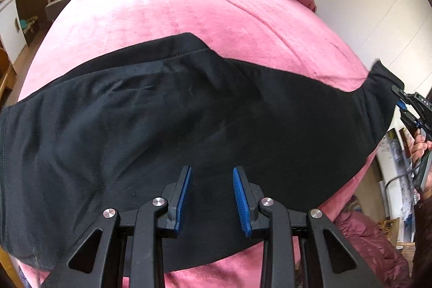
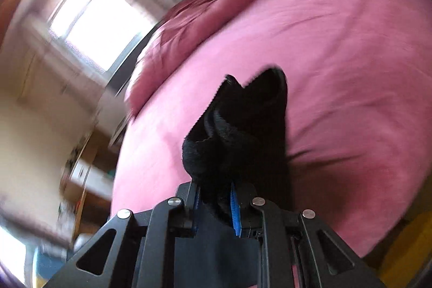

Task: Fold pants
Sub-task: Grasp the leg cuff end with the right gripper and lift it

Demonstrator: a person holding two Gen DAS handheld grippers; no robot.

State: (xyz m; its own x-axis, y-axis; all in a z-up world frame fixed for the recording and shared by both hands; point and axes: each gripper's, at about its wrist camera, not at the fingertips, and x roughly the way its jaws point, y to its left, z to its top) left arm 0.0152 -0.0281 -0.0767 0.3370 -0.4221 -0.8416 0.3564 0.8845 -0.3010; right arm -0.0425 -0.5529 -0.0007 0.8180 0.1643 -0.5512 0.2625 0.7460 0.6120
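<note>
Pants [image 1: 189, 109] spread across bed [image 1: 189, 4], long axis left to right. Right tongs [image 2: 214, 200] clamped on one lifted end, far right. Left tongs [image 1: 212, 196] wide, empty, hovering over near edge mid-length, well apart from opposite end.
</note>
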